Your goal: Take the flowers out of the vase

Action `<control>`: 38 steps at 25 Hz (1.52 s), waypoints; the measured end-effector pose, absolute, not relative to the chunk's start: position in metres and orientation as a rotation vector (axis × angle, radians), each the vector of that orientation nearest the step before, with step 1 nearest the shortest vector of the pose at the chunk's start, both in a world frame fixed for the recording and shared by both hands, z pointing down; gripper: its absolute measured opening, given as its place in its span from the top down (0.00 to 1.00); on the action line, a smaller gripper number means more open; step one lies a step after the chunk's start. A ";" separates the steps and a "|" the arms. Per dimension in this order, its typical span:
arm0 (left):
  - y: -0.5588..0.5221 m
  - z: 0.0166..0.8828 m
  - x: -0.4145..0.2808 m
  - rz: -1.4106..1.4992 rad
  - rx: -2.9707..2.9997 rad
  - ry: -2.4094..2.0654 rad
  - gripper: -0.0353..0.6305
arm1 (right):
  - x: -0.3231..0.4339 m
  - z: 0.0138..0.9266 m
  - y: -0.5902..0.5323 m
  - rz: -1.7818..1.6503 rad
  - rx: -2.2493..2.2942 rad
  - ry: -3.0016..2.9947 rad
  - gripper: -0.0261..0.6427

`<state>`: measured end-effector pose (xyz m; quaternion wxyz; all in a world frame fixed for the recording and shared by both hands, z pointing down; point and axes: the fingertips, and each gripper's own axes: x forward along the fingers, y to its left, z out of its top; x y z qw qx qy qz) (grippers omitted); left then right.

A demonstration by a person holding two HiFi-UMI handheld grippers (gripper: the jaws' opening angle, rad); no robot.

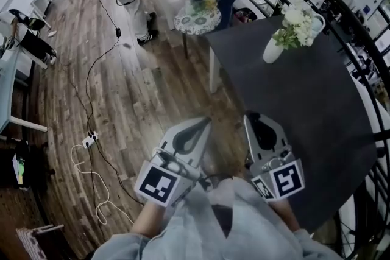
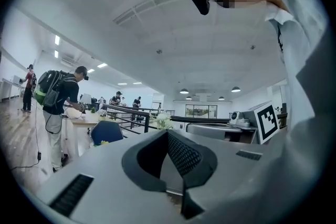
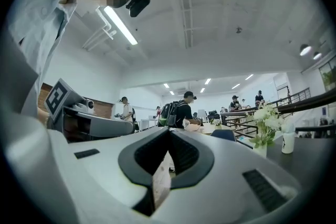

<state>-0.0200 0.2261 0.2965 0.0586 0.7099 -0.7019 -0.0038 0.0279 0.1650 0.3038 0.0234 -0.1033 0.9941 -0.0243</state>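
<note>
Two grippers point forward side by side; the left gripper (image 1: 206, 122), over the wooden floor (image 1: 134, 88), has its jaws together with nothing between them; the right gripper (image 1: 250, 117), at the near edge of the dark bench (image 1: 304, 112), is likewise closed and empty; well beyond them, toward the bench's far right, the white vase (image 1: 272, 50) stands upright with the flowers (image 1: 295, 22) in it
</note>
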 end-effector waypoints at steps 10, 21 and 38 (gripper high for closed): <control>0.207 0.302 -0.077 0.012 2.323 -1.934 0.93 | -0.025 0.306 0.158 -0.038 -0.560 3.056 0.96; 0.171 0.304 -0.084 -0.023 2.400 -1.819 0.93 | -0.009 0.310 0.116 -0.018 -0.792 3.035 0.96; 0.025 0.307 -0.117 -0.004 2.447 -1.735 0.93 | -0.050 0.326 -0.014 -0.052 -0.811 3.094 0.96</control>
